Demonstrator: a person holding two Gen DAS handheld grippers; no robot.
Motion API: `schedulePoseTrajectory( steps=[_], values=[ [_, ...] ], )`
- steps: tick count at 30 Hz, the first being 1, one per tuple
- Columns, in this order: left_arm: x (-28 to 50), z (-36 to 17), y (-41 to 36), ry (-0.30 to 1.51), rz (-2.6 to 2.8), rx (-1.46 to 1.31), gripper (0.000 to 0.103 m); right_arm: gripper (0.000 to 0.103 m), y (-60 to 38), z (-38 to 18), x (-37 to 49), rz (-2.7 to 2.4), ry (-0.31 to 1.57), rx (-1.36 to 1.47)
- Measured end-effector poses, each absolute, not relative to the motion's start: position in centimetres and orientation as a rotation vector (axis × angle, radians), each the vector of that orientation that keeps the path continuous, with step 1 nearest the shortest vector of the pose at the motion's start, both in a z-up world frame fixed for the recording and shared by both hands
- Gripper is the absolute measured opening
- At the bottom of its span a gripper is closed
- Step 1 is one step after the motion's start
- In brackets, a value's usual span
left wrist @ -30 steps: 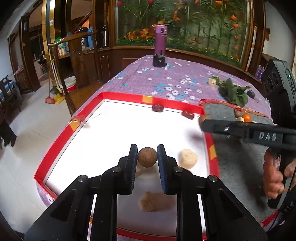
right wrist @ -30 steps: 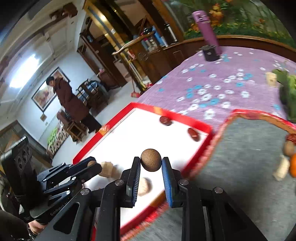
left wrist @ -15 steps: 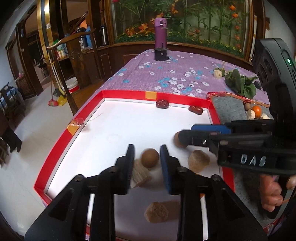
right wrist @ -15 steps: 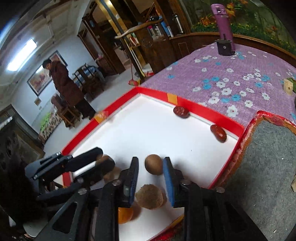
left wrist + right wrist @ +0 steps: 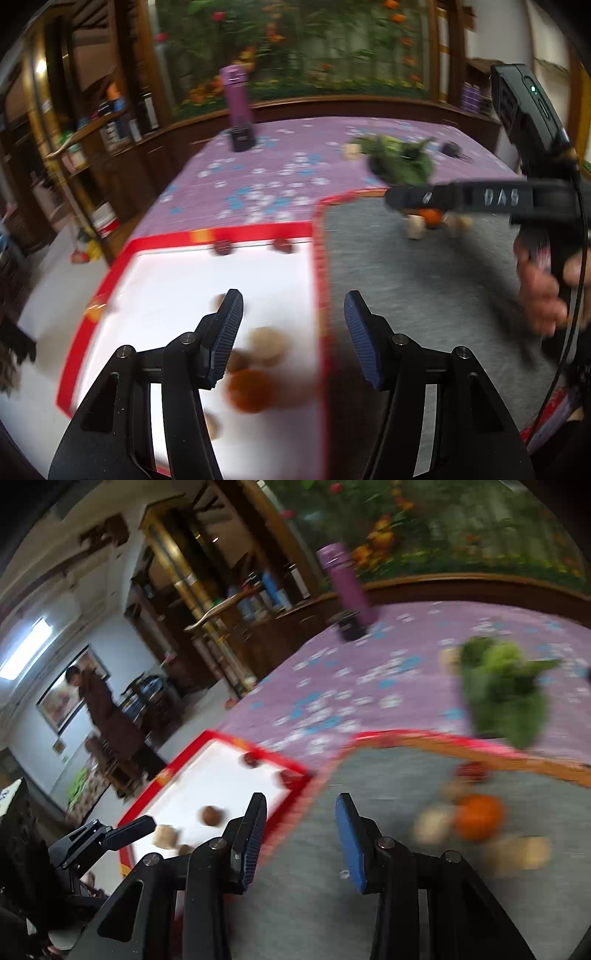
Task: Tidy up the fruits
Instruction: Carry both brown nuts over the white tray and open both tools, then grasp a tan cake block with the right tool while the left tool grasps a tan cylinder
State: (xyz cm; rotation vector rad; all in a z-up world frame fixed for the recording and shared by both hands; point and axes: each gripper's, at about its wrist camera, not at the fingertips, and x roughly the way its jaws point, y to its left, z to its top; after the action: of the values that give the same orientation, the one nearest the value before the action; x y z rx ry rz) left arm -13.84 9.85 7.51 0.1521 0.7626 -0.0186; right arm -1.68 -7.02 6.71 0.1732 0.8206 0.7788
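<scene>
My left gripper (image 5: 293,321) hangs over the right side of the white, red-rimmed tray (image 5: 177,295). Its jaws are opening with nothing between them. Below it lie an orange (image 5: 247,391), a brown ball (image 5: 236,360) and a tan fruit (image 5: 267,345), all blurred. My right gripper (image 5: 301,823) is over the near left edge of the grey mat (image 5: 388,812), jaws opening and empty. A brown ball (image 5: 211,815) rests on the tray (image 5: 207,775) to its left. Another orange (image 5: 478,816) and pale pieces (image 5: 432,825) lie on the mat to its right.
Two dark red dates (image 5: 223,247) sit at the tray's far rim. Green leaves (image 5: 506,690) and a purple bottle (image 5: 345,587) stand on the flowered cloth beyond. A person (image 5: 103,709) stands far back in the room. A hand (image 5: 539,295) holds the right gripper.
Both grippers let go of their brown balls onto the white tray and opened. Both then swung right, towards the grey mat.
</scene>
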Motion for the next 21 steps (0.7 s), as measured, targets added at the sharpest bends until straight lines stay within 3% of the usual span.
schedulePoseTrajectory(
  steps=[9, 21],
  values=[
    [-11.3, 7.1, 1.8, 0.803, -0.250, 0.181, 0.057, 0.038, -19.0, 4.3, 0.6, 0.532, 0.831, 0.068],
    [-7.9, 6.0, -0.9, 0.859, -0.280, 0.185, 0.057, 0.038, -16.5, 1.5, 1.2, 0.529, 0.879, -0.064]
  ],
)
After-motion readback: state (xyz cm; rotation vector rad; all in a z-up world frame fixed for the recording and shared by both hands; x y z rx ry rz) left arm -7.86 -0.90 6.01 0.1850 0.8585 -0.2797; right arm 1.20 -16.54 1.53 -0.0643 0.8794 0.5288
